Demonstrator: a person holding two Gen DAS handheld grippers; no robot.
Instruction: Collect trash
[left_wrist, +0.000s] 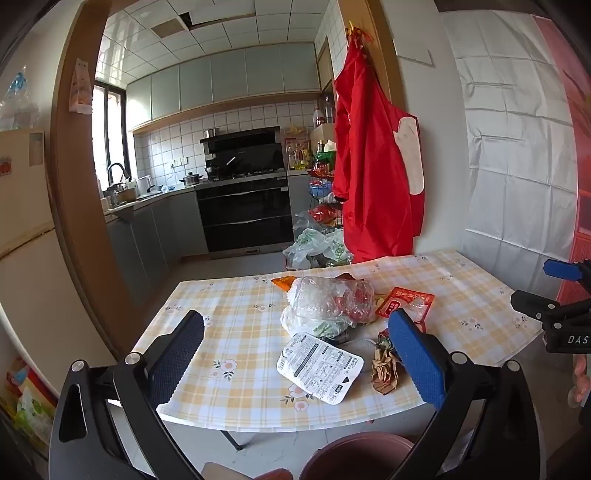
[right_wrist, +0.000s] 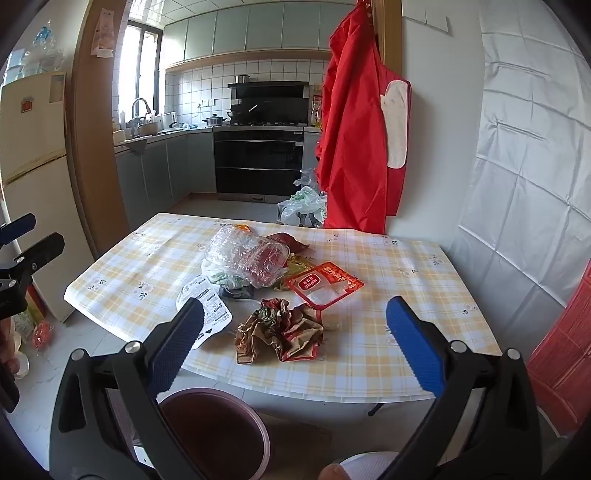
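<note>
A kitchen doorway opens behind a table (right_wrist: 369, 373) under a yellow checked cloth. Both tongs hang above its near edge, spread wide and pinching nothing: the left gripper (left_wrist: 295, 354) frames a white printed lid (left_wrist: 319, 367), the right gripper (right_wrist: 295, 343) frames a crumpled brown wrapper (right_wrist: 280, 334). Beyond them lie a clear plastic wad (right_wrist: 245, 260) and a red tray (right_wrist: 323, 284). A maroon bin (right_wrist: 218, 432) stands below.

The left hand-held gripper (left_wrist: 295, 354), black-armed with blue ribbed pads, stands wide open, tilted slightly downward, nothing between its fingers. The right hand-held gripper (right_wrist: 295, 349), of the same build, is likewise spread wide and empty, tilted somewhat more steeply.
</note>
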